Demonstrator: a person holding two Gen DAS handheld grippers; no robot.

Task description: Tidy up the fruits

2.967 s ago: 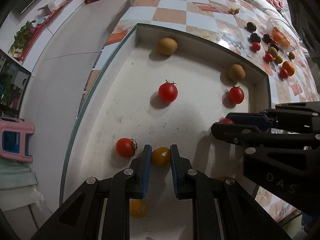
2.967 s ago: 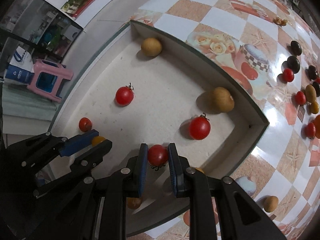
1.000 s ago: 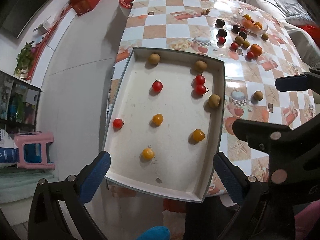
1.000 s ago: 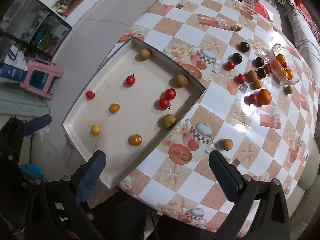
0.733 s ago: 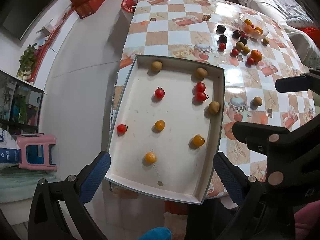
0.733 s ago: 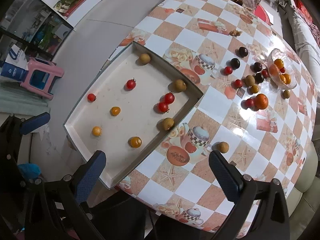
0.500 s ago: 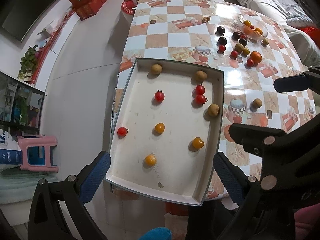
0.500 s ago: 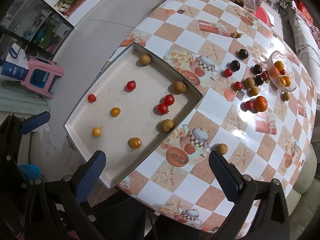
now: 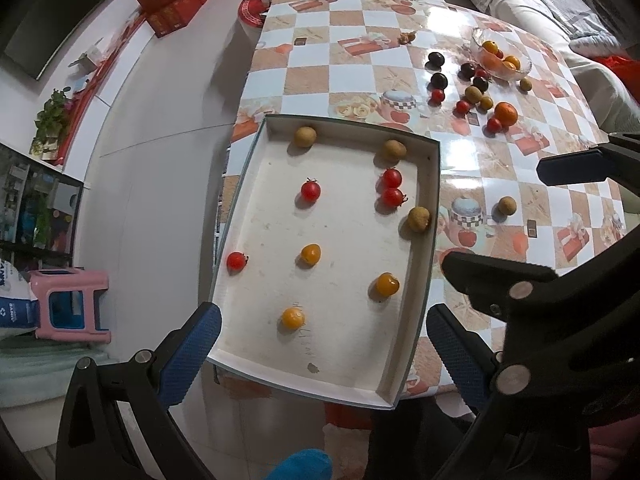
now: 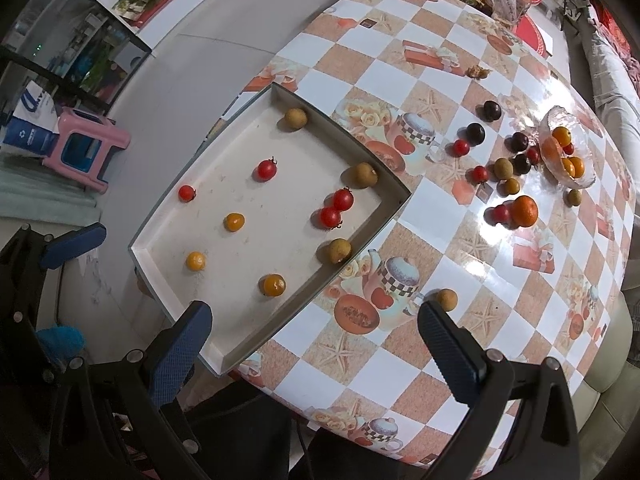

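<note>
A: Grippers? Quick.

B: Left gripper (image 9: pixel 320 344) has its jaws spread wide and holds nothing. Right gripper (image 10: pixel 316 344) is the same, wide and holding nothing. Both hang high above the surface (image 10: pixel 460 224), near its close edge.

A: Where's the fruit?

B: Split. The tray (image 9: pixel 434 184) sits at the surface's left corner with ten pieces in it. Four red tomatoes: one (image 9: pixel 311 191) mid-left, one (image 9: pixel 236 261) by the left wall, and a pair (image 9: pixel 392 188) touching near the right wall. Three orange ones lie in the near half: (image 9: pixel 310 254), (image 9: pixel 387 284), (image 9: pixel 292 317). Three brown longans: two at the far wall, (image 9: pixel 305 136) and (image 9: pixel 394 149), and one (image 9: pixel 418 219) against the right wall.

A: Sorted by kind?

B: Loosely. Brown sits far and right, red in the middle, orange near. No clean rows, and the left-wall red sits apart from the others.

A: What's left outside the tray?

B: Plenty. A stray longan (image 10: pixel 447 299) lies alone on the surface, just beyond the right jaws. Farther off is a loose cluster (image 10: pixel 504 168) of dark, red and brown fruit plus a bigger orange (image 10: pixel 525 211). The glass bowl (image 10: pixel 580 182) holds some orange pieces.

A: Progress call?

B: I'd guess midway. About as much fruit is out as in. The stray longan is nearest, so it's the likely next pick, though that's only my read.
</note>
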